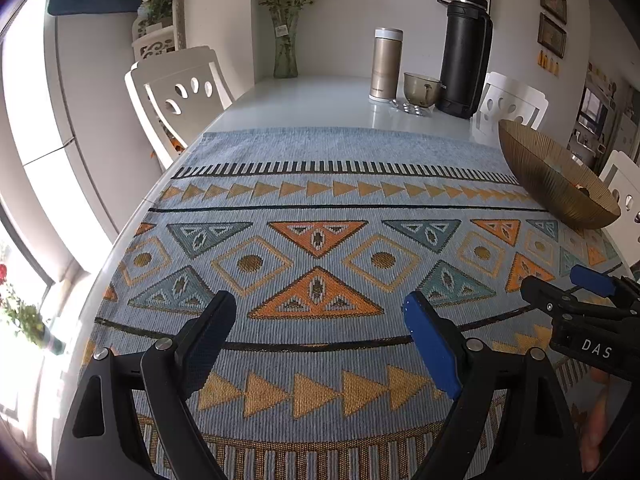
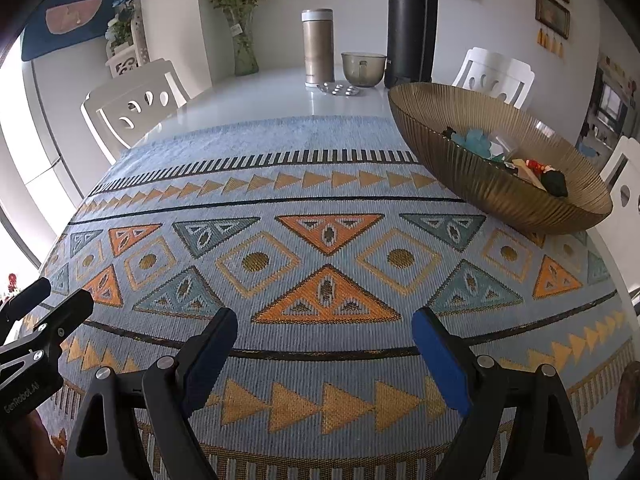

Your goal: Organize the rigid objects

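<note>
Your frames: bright daylight from the blown-out window on the left, soft shadows, mild glare on the white table, centre sharp, heavy fisheye bending, dark vignetted corners, edges slightly soft.

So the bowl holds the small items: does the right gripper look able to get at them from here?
Probably yes: the right gripper is open and empty over the bare cloth, and the ribbed bowl ahead is open-topped with nothing between.

Open mat, clutter at far right

Bare across the patterned mat; blocked by ribbed bowl at right edge, flasks at far right corner.
</note>
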A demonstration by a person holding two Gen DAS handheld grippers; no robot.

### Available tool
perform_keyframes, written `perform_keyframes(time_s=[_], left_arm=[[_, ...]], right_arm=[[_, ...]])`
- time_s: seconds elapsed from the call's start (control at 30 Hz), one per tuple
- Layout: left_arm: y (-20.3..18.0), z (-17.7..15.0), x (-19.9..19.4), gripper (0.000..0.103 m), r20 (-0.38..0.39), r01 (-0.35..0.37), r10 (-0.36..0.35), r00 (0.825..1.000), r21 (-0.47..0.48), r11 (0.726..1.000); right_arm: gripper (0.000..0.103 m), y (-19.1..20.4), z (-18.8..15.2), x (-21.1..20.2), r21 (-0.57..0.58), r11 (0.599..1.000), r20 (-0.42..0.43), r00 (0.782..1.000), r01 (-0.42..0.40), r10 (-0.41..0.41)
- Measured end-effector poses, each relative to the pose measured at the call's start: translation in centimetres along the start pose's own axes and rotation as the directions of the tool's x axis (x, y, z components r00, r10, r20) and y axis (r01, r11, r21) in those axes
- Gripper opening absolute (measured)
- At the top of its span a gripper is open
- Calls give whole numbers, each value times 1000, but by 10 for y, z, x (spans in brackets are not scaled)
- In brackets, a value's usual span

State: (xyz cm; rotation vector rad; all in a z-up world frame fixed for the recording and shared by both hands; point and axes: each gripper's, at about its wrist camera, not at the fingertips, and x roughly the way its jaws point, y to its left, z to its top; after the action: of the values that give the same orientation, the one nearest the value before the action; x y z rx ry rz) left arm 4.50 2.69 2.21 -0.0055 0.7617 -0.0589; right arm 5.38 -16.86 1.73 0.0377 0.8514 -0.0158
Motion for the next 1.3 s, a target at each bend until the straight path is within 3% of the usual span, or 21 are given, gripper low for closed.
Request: perform_keyframes(time_s=[1.3], left_arm=[[4, -1, 4, 85, -38, -23, 23, 999, -16, 1000]], right_arm=[[88, -4, 0, 4, 35, 999, -24, 1000, -18, 18]])
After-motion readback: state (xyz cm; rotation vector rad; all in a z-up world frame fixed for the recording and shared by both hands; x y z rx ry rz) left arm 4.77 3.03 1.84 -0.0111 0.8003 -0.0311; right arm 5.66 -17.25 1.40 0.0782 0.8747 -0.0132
